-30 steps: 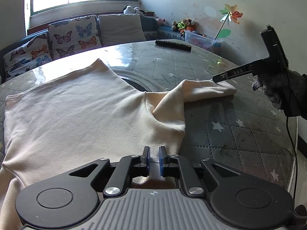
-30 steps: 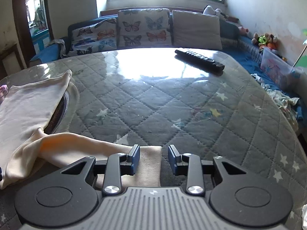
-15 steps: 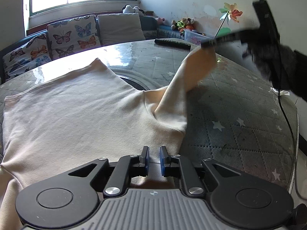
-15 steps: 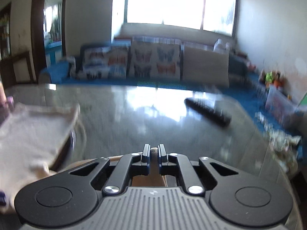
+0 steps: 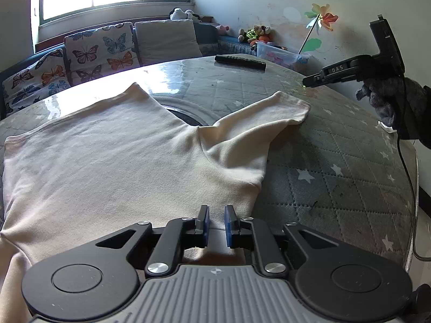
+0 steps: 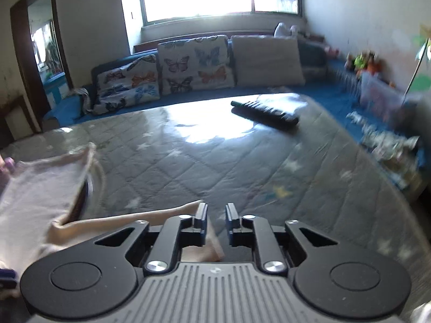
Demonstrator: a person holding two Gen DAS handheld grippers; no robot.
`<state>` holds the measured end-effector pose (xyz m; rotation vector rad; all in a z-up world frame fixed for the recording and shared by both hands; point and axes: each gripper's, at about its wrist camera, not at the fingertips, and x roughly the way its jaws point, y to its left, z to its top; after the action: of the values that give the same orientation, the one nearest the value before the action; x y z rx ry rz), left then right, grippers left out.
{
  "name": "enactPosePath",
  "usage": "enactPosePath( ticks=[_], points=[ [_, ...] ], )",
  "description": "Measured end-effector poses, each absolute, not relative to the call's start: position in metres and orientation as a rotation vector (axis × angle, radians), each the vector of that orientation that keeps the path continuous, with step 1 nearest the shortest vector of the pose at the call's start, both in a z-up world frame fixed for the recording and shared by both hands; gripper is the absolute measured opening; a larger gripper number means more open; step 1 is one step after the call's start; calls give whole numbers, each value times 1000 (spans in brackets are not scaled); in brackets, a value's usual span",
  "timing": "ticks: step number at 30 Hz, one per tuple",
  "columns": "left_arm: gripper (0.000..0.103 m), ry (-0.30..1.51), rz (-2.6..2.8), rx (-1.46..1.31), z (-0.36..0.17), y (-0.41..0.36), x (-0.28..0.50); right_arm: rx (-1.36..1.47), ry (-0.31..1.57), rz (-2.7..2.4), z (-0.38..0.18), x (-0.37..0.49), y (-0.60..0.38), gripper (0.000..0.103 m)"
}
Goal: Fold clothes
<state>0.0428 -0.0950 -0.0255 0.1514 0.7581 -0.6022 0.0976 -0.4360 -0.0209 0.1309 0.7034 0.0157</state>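
Cream cotton T-shirt (image 5: 113,156) spread flat on the grey quilted star-print table (image 5: 336,177).
Left gripper (image 5: 215,223) hovers over the shirt's hem, jaws released; right gripper (image 6: 216,222) beside its sleeve (image 5: 269,118), jaws released, empty.

The left gripper (image 5: 215,223) is matte black, with two round housings flanking a ribbed grey body, silver screw heads on its linkage arms and blue pads (image 5: 206,224) lining the fingers. The right gripper (image 6: 216,222) is built alike. Seen from the left wrist, it bears white "DAS" lettering, held by a hand (image 5: 388,99) in a dark grey knit glove, a thin black cable (image 5: 404,167) trailing below.
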Motion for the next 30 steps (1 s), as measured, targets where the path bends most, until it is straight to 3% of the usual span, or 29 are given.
enactPosePath(
  ticks=[2, 10, 11, 12, 15, 22, 30],
  points=[
    [13, 757, -603, 152, -26, -95, 42, 141, 704, 34, -24, 98, -430, 34],
    [13, 756, -603, 150, -26, -94, 42, 94, 801, -4, -57, 108, -426, 37],
    [14, 756, -604, 150, -26, -94, 43, 78, 798, -1, -58, 108, -423, 33],
    [14, 757, -604, 151, -26, -94, 43, 60, 796, 2, -58, 108, -421, 17],
    [14, 756, -605, 154, -27, -94, 43, -23, 780, 3, -54, 114, -410, 3],
    [14, 754, -608, 152, -27, -93, 43, -186, 716, -40, -49, 136, -394, 3],
    [14, 752, -615, 153, -27, -93, 43, -106, 716, -63, -42, 137, -406, 8]
  ],
)
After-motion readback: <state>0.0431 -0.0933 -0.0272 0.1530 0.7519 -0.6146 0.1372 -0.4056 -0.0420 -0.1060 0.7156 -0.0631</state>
